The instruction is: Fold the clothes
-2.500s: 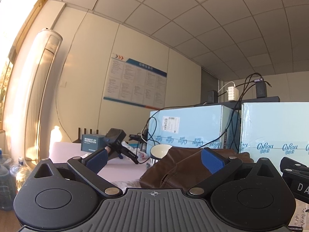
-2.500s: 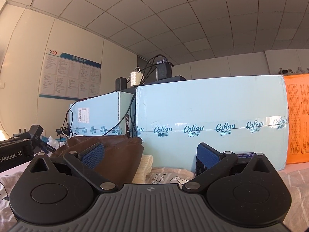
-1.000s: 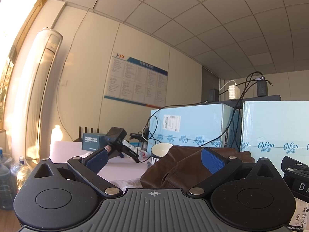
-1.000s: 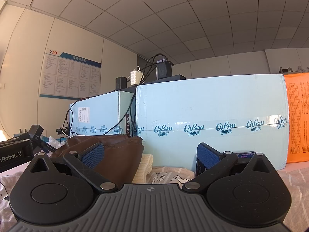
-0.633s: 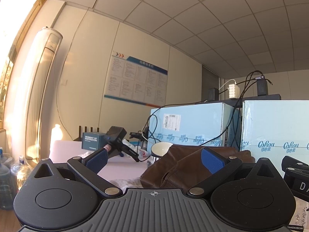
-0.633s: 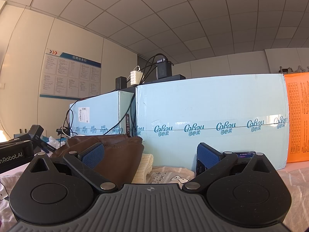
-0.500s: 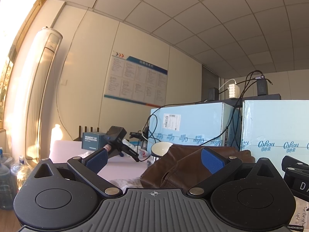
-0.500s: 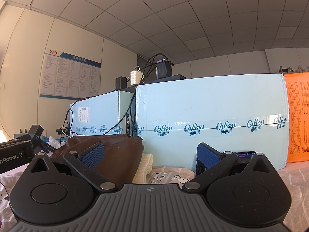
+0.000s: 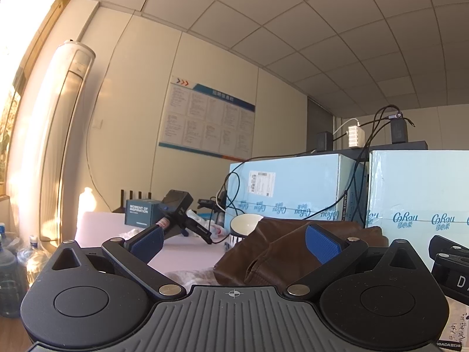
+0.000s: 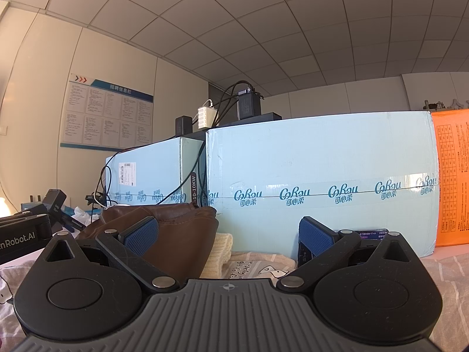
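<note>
A brown leather garment (image 9: 281, 252) lies bunched on the table in front of both grippers; it also shows in the right wrist view (image 10: 176, 234). My left gripper (image 9: 234, 240) is open and empty, level with the garment's near edge. My right gripper (image 10: 228, 234) is open and empty, its left finger in front of the garment. A cream knit piece (image 10: 219, 252) and a beige printed cloth (image 10: 258, 267) lie under and beside the garment. The right gripper's body (image 9: 451, 267) shows at the left view's right edge.
Two pale blue cartons (image 10: 322, 187) with cables on top stand right behind the clothes. An orange box (image 10: 453, 176) is at the far right. A white bowl (image 9: 244, 224), a black camera device (image 9: 178, 214) and a dark box (image 9: 139, 212) sit at the left.
</note>
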